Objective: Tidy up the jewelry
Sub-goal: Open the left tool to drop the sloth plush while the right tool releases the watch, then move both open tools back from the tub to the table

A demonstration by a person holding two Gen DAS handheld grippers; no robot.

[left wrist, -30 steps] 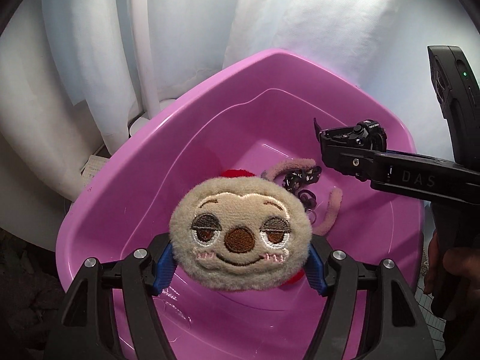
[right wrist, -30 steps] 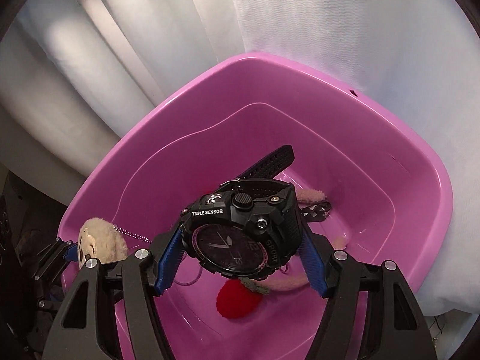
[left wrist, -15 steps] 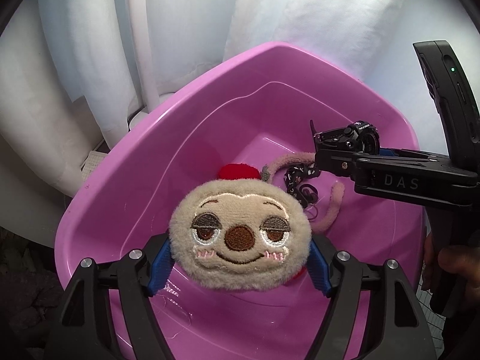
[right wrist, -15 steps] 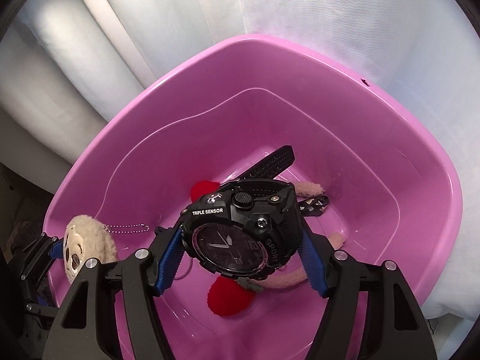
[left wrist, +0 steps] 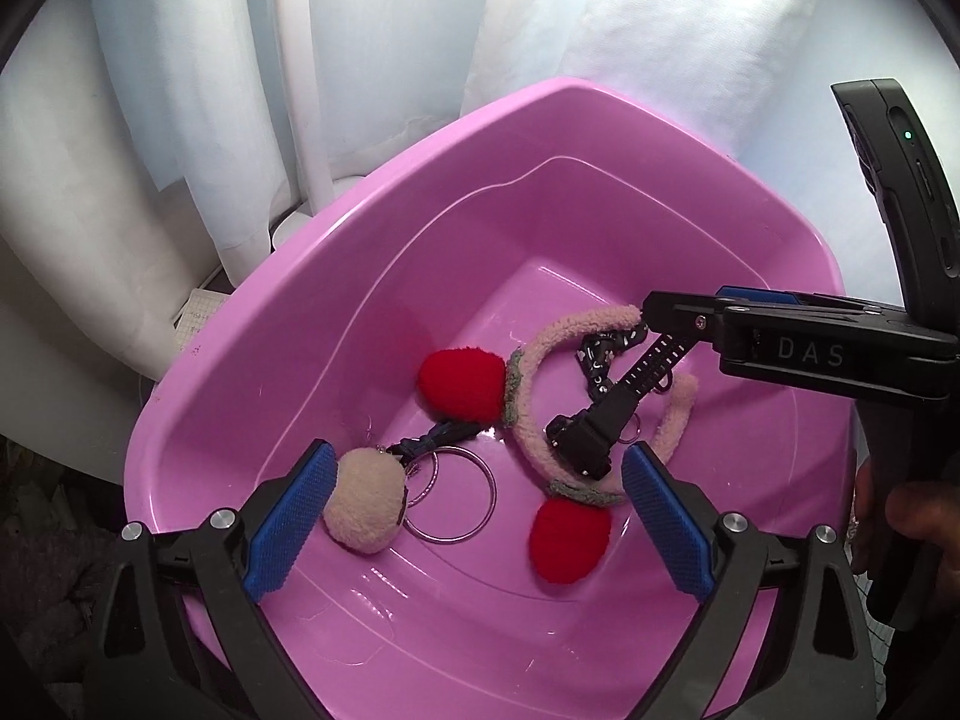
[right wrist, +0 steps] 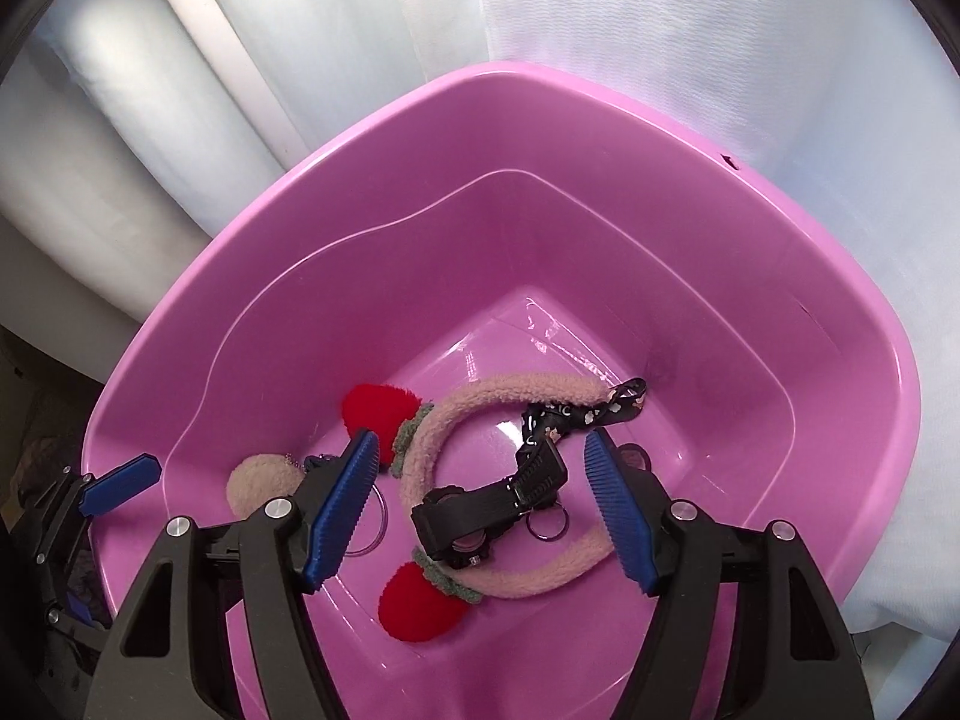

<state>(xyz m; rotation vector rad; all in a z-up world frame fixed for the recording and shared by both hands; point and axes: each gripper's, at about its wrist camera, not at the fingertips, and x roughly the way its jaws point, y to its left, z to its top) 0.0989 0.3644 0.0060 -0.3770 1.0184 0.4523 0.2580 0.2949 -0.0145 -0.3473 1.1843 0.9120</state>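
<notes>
A pink plastic basin (left wrist: 336,252) (right wrist: 840,330) holds the items. A black watch (left wrist: 591,441) (right wrist: 480,510) lies on a fuzzy beige headband (left wrist: 576,324) (right wrist: 510,390) with red pompoms (left wrist: 462,384). A beige plush keychain (left wrist: 363,504) (right wrist: 264,480) lies beside a metal ring (left wrist: 450,492). A black patterned strap (right wrist: 582,414) lies across the headband. My left gripper (left wrist: 474,516) is open and empty above the basin. My right gripper (right wrist: 486,504) is open and empty over the watch; it also shows in the left wrist view (left wrist: 672,324).
White curtains (left wrist: 210,60) (right wrist: 660,30) hang behind and around the basin. A small key ring (right wrist: 546,522) lies by the watch. A hand (left wrist: 912,516) holds the right gripper's handle at the right edge.
Both grippers have opened. The plush keychain fell from the left gripper and the watch fell from the right gripper; both now lie in the basin.
</notes>
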